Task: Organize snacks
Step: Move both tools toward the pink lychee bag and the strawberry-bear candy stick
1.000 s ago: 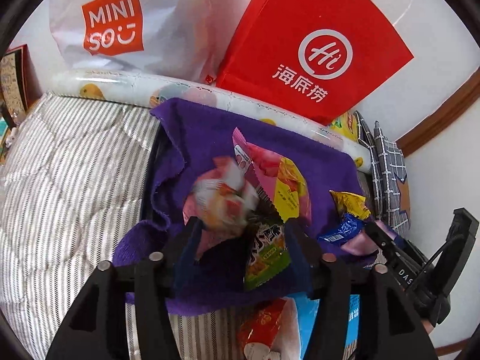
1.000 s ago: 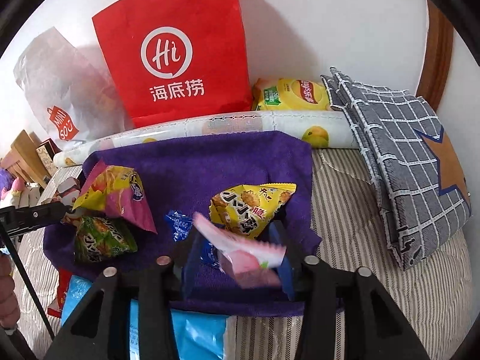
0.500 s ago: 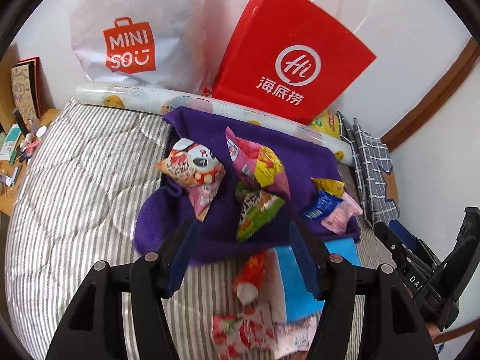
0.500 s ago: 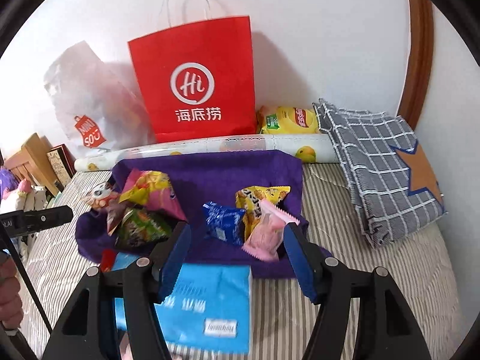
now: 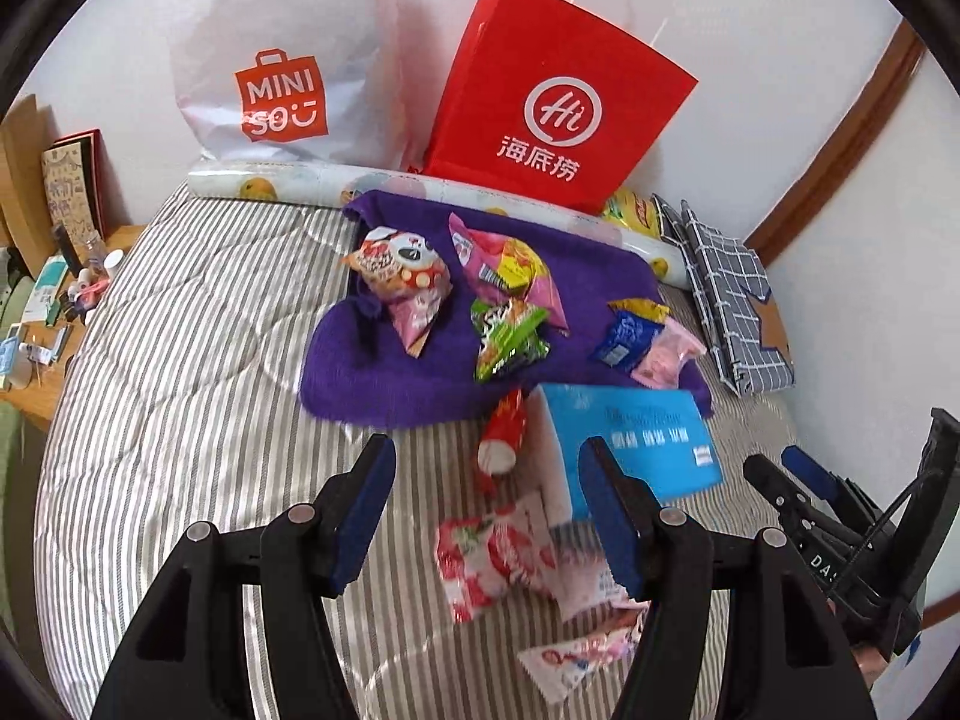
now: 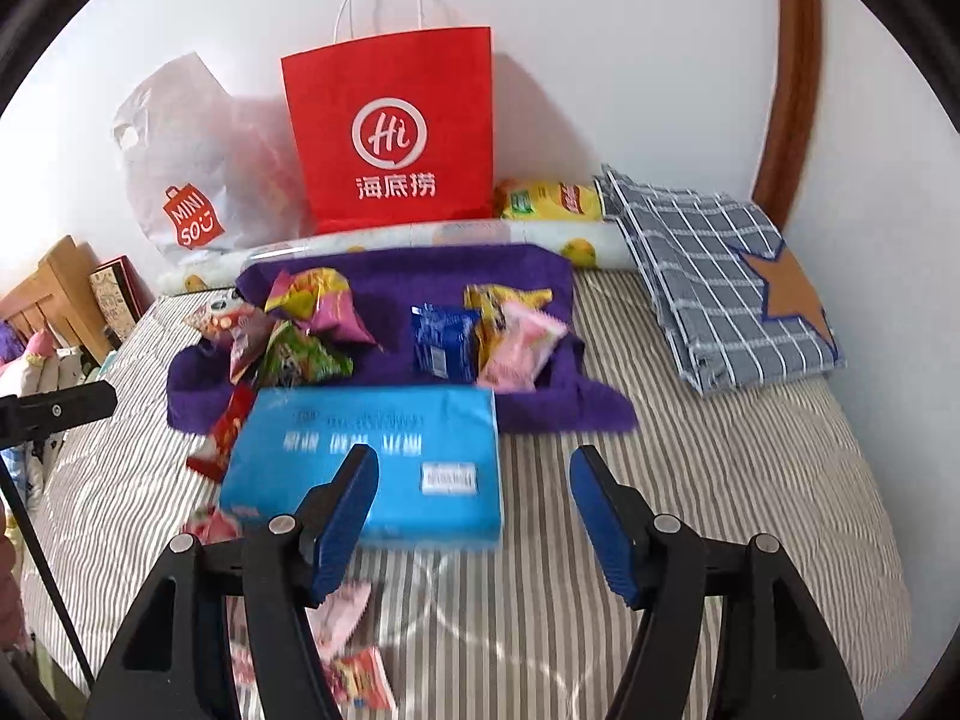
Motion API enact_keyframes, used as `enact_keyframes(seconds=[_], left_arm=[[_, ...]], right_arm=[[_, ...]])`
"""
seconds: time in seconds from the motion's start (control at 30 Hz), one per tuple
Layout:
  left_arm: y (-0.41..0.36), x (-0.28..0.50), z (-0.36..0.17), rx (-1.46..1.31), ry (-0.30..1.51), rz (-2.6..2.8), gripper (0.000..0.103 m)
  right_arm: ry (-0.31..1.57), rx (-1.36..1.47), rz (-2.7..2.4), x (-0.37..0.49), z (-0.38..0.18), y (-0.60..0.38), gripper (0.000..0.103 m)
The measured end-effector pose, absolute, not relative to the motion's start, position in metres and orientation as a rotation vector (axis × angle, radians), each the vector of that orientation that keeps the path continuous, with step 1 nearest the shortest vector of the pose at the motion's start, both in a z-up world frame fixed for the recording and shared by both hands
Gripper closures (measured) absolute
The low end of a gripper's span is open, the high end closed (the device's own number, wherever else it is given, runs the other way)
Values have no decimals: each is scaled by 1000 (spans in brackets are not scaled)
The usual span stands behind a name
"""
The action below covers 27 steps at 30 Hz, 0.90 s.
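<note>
- Purple cloth (image 5: 420, 384) lies spread on the striped bed (image 5: 180, 360) in the left wrist view, and most of the snacks sit on it: a panda-print packet (image 5: 399, 267) at its left, a pink and yellow packet (image 5: 510, 270) just beside it, a green packet (image 5: 507, 339) in front of that, and a blue packet (image 5: 624, 336) touching a pale pink packet (image 5: 666, 357) at the right edge.
- Off the cloth, a red packet (image 5: 503, 438) lies beside a blue tissue pack (image 5: 648, 444), and a red and white packet (image 5: 492, 558) lies nearer the camera.
- The left gripper (image 5: 486, 510) hangs above the bed with its jaws half apart and nothing between them.
- A white MINISO bag (image 5: 282, 60) and a red paper bag (image 5: 552, 108) lean on the wall behind.
- In the right wrist view the blue tissue pack (image 6: 372, 462) lies in front of the purple cloth (image 6: 396, 294), overlapping its near edge.
- The blue packet (image 6: 441, 339), a yellow packet (image 6: 498, 300) and the pale pink packet (image 6: 519, 348) cluster on the cloth's right half.
- The right gripper (image 6: 474, 516) is held over the bed, jaws half apart and empty.
- A checked grey cushion (image 6: 720, 282) rests at the right, well apart from the snacks.
</note>
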<state>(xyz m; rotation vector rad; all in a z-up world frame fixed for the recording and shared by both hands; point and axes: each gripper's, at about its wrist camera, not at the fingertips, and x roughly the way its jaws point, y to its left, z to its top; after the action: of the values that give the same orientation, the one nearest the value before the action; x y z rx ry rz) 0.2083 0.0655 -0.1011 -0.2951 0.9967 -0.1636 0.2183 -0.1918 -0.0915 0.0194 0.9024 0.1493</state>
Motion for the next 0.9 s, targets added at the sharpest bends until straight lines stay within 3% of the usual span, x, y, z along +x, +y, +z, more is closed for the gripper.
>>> enact_keyframes(seconds=[0.47, 0.9], left_arm=[[78, 164, -115, -321, 1002, -169, 40], [81, 149, -116, -318, 994, -174, 40]], right_arm=[[1014, 57, 263, 152, -133, -164, 38], [999, -35, 227, 157, -140, -120, 38]])
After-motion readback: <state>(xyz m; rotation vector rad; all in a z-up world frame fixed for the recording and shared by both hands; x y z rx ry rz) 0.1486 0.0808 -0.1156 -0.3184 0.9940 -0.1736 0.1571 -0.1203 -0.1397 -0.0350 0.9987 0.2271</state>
